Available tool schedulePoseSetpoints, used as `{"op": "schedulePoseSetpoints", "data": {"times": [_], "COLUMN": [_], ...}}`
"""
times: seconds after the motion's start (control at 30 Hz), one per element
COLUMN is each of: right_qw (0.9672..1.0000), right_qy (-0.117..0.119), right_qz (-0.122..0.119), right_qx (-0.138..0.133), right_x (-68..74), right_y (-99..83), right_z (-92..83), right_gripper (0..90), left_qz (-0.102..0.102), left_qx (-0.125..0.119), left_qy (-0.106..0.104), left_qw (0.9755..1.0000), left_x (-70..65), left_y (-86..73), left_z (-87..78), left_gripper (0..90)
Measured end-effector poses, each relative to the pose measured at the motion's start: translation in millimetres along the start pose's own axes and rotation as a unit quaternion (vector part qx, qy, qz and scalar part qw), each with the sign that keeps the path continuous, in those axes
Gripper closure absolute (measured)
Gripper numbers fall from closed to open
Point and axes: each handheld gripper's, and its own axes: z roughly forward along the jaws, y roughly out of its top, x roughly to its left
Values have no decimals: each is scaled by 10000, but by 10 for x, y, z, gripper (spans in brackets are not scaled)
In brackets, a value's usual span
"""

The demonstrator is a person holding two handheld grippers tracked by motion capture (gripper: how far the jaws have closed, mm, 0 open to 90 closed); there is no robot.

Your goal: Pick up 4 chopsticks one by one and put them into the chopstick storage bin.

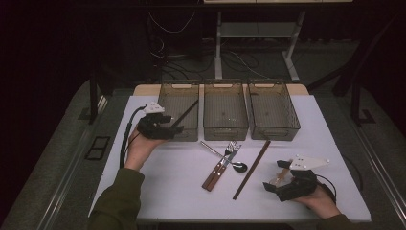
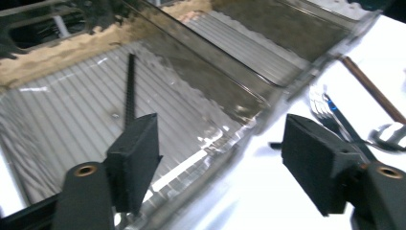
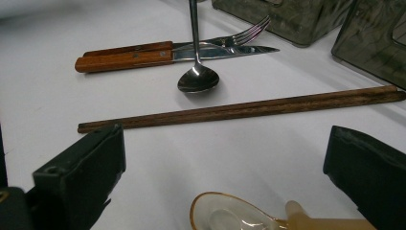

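Observation:
A black chopstick [image 1: 187, 112] [image 2: 129, 86] lies slanted inside the left smoky plastic bin [image 1: 178, 103] [image 2: 72, 120]. My left gripper [image 1: 173, 125] [image 2: 220, 143] hovers at that bin's front wall, open, with nothing between its jaws. At the table's front right my right gripper [image 1: 275, 175] [image 3: 225, 148] rests open. An amber translucent spoon [image 1: 286, 168] [image 3: 230, 215] lies between its jaws, and the pads stand well clear of it. A pair of brown chopsticks [image 1: 252, 168] [image 3: 239, 109] lies just beyond.
Two more smoky bins, middle [image 1: 225, 110] and right [image 1: 273, 110], stand at the back of the white table [image 1: 182, 191]. A wooden-handled knife and fork [image 1: 218, 170] [image 3: 129, 55] and a metal spoon [image 1: 238, 166] [image 3: 197, 76] lie mid-table.

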Motion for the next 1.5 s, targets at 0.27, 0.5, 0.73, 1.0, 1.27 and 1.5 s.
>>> {"op": "schedulePoseSetpoints", "data": {"times": [0.27, 0.5, 0.73, 1.0, 1.27, 1.5], "right_qw": [10000, 9999, 9998, 9994, 9982, 9965], "right_qy": [13, 62, 127, 284, 511, 645], "right_qz": [15, 65, 84, 32, -29, -139], "right_qx": [32, 103, 159, 208, 314, 510], "right_x": [1, 2, 3, 24, 79, 163], "right_y": [3, 16, 26, 44, 48, 60], "right_z": [-4, -21, -39, -78, -94, -51], "right_gripper": [9, 9, 20, 156, 459, 690], "left_qz": [70, 153, 244, 441, 609, 615], "left_qx": [-72, -169, -136, -65, 71, 53], "left_qy": [-148, -282, -501, -714, -1017, -1043], "left_qw": [9998, 9993, 9984, 9964, 9929, 9926], "left_x": [-246, -432, -604, -806, -835, -826], "left_y": [-285, -501, -665, -829, -897, -903], "left_z": [-132, -222, -243, -237, -152, -143], "left_gripper": [150, 104, 16, 0, 0, 0]}}
